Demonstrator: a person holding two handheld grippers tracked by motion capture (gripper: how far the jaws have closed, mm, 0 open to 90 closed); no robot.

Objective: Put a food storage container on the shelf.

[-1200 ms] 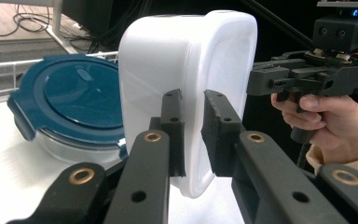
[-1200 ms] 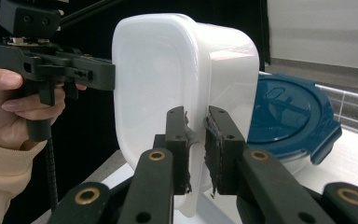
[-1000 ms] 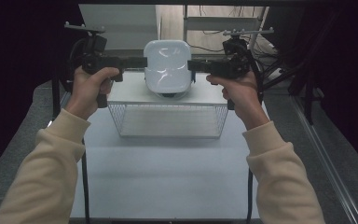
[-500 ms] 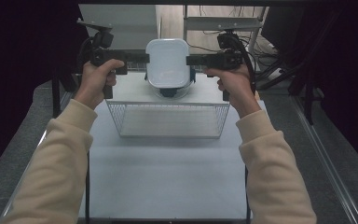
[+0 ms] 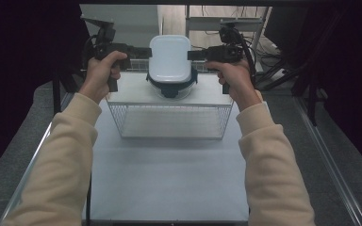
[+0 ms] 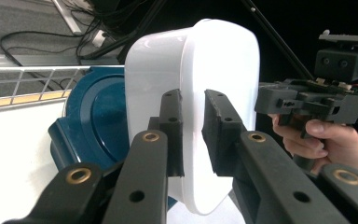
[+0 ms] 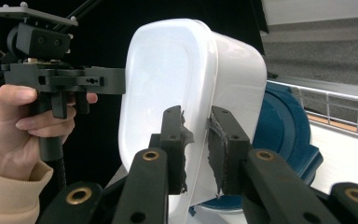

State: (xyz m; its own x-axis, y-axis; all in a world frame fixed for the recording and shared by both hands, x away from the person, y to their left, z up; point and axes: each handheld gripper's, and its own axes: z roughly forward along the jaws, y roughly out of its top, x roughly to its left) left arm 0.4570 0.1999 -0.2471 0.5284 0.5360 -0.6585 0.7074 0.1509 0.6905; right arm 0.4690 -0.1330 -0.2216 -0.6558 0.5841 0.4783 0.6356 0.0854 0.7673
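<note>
Between the left claw (image 6: 192,133) and the right claw (image 7: 197,151) sits a white container (image 5: 170,58) of smooth, semi-glossy plastic. Just beneath it, the blue lid (image 6: 95,123) looks glossy plastic. The claws' pads (image 7: 218,144) are matt black and rough; the basket (image 5: 169,120) below is thin metal wire.

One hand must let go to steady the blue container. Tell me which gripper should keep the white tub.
Left, probably. The left gripper clamps the white tub's rim with its pads flush against it. The right gripper grips the opposite rim, but its pads look frayed.
</note>
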